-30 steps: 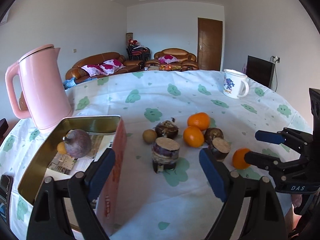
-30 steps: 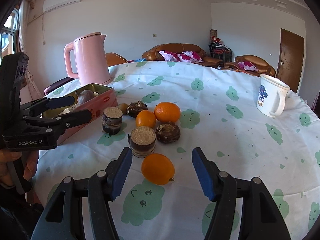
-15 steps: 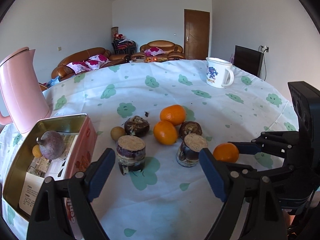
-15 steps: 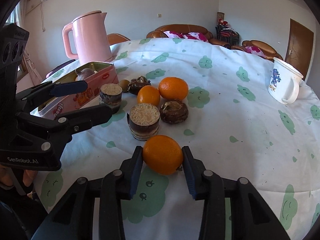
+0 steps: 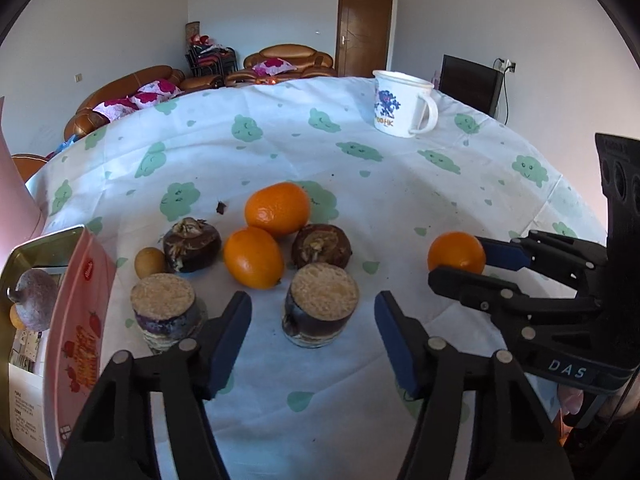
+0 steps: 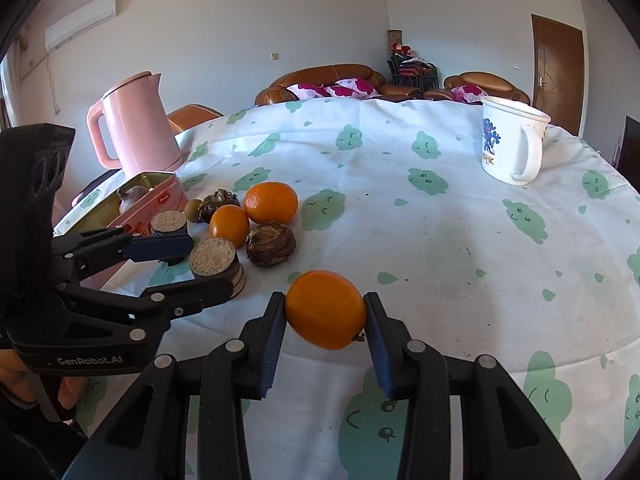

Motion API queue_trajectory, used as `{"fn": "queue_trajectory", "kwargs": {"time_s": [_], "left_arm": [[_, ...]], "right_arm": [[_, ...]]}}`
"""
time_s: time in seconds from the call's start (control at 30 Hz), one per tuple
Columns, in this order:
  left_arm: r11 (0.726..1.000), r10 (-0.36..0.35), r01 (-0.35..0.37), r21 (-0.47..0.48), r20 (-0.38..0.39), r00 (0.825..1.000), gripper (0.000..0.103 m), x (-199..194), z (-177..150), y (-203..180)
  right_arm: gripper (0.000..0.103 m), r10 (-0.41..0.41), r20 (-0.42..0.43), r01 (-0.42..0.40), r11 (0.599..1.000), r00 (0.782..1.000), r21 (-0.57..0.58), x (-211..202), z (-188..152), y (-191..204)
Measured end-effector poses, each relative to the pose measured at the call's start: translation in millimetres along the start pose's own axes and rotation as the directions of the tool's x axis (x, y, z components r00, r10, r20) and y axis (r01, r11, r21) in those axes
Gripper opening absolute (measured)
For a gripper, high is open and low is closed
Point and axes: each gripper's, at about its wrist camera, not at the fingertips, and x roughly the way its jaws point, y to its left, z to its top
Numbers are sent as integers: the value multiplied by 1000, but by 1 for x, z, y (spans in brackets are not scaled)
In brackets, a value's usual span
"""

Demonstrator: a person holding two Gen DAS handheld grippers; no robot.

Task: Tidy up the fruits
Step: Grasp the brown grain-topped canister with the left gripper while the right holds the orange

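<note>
My right gripper (image 6: 324, 301) is shut on an orange (image 6: 325, 316) low over the tablecloth; it also shows in the left wrist view (image 5: 460, 263). My left gripper (image 5: 313, 301) is closing around a dark cut stump piece (image 5: 322, 308) that stands upright. Its blue pads (image 5: 230, 332) are still apart from the piece. A second cut piece (image 5: 164, 308) stands to its left. Behind them lie two oranges (image 5: 278, 208), two brown bulbs (image 5: 322, 246) and a small brown fruit (image 5: 149, 262). The pink tin (image 5: 80, 312) at the left holds a purple fruit (image 5: 34, 304).
A white mug (image 5: 400, 104) stands far back on the right of the round table (image 6: 440, 240). A pink kettle (image 6: 134, 124) stands behind the tin. A hand (image 6: 24, 372) holds the left gripper at the table's near left edge.
The left gripper swung right from the tin to the nearer cut piece and narrowed its jaws. The right gripper closed on the orange.
</note>
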Motion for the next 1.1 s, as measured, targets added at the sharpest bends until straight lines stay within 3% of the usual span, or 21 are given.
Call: {"fn": "queue_trajectory", "kwargs": {"time_s": [0.23, 0.3, 0.7, 1.1], "left_arm": [[1000, 6, -5, 13, -54, 999, 59, 14, 3, -4], [1000, -10, 10, 0, -69, 998, 41, 16, 3, -1], [999, -44, 45, -11, 45, 998, 41, -6, 2, 3], [999, -33, 31, 14, 142, 989, 41, -24, 1, 0]], "right_arm": [[41, -3, 12, 3, 1000, 1000, -6, -2, -1, 1], [41, -1, 14, 1, 1000, 1000, -8, -2, -1, 1], [41, 13, 81, -11, 1000, 997, -24, -14, -5, 3], [41, 19, 198, -8, 999, 980, -53, -31, -9, 7]]}}
